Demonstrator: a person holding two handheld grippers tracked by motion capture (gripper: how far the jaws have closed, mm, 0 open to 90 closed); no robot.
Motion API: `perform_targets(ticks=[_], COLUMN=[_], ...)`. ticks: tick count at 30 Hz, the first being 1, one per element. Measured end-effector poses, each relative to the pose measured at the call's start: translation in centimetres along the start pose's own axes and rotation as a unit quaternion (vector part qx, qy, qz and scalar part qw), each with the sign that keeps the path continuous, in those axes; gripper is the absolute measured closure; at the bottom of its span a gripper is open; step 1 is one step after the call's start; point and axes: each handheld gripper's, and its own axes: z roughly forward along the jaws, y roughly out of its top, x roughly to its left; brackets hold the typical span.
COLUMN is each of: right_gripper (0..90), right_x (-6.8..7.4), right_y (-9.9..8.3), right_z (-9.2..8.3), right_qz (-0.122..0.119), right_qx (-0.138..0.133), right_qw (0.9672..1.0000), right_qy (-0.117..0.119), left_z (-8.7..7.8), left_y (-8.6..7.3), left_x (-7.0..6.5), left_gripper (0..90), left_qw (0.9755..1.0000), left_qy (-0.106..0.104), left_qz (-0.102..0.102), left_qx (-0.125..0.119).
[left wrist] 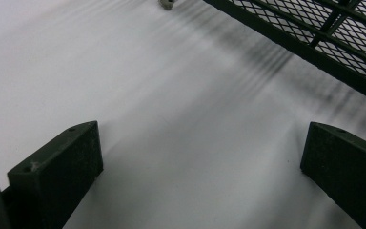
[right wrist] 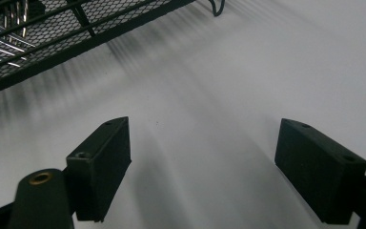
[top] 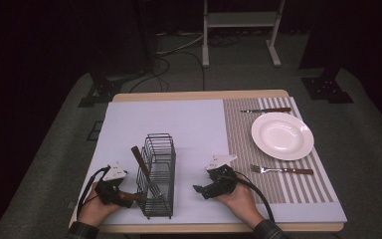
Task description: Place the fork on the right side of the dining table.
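A black wire basket (top: 158,174) stands on the bench (top: 189,129), a brown-handled utensil (top: 142,167), perhaps a fork, leaning inside. The left gripper (top: 112,186) sits at its nine o'clock, the right gripper (top: 218,180) at three. A white plate (top: 282,135) lies toward two o'clock.

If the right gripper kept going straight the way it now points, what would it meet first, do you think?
Most likely the wire basket: the right gripper, jaws open, looks over bare white mat toward the basket's lower edge, though depth is hard to judge.

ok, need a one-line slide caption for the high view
Two open hand-held grippers, left gripper and right gripper, flank a wire caddy beside a set plate.
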Motion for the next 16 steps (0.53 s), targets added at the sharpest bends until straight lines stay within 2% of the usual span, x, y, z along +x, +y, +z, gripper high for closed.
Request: perform_targets(ticks=[4,8,16], right_gripper=[15.3,9.9,9.5], right_x=[0.27,0.78,0.79], right_y=[-0.04,0.06,0.03], right_z=[0.55,0.92,0.94], right_qz=[-0.009,-0.029,-0.031], right_qx=[0.005,0.018,0.018], right_qw=[0.9999,0.9988,0.9987], right_qy=[-0.011,-0.034,-0.036], left_z=[0.00,0.00,0.00], left_y=[0.00,0.00,-0.01], left_x=[0.00,0.00,-0.01], left_gripper=[0.0,0.0,0.0], left_qw=[1.0000,1.0000,1.0000], left_qy=[0.000,0.000,0.000], left_qz=[0.000,0.000,0.000], left_qx=[0.000,0.000,0.000])
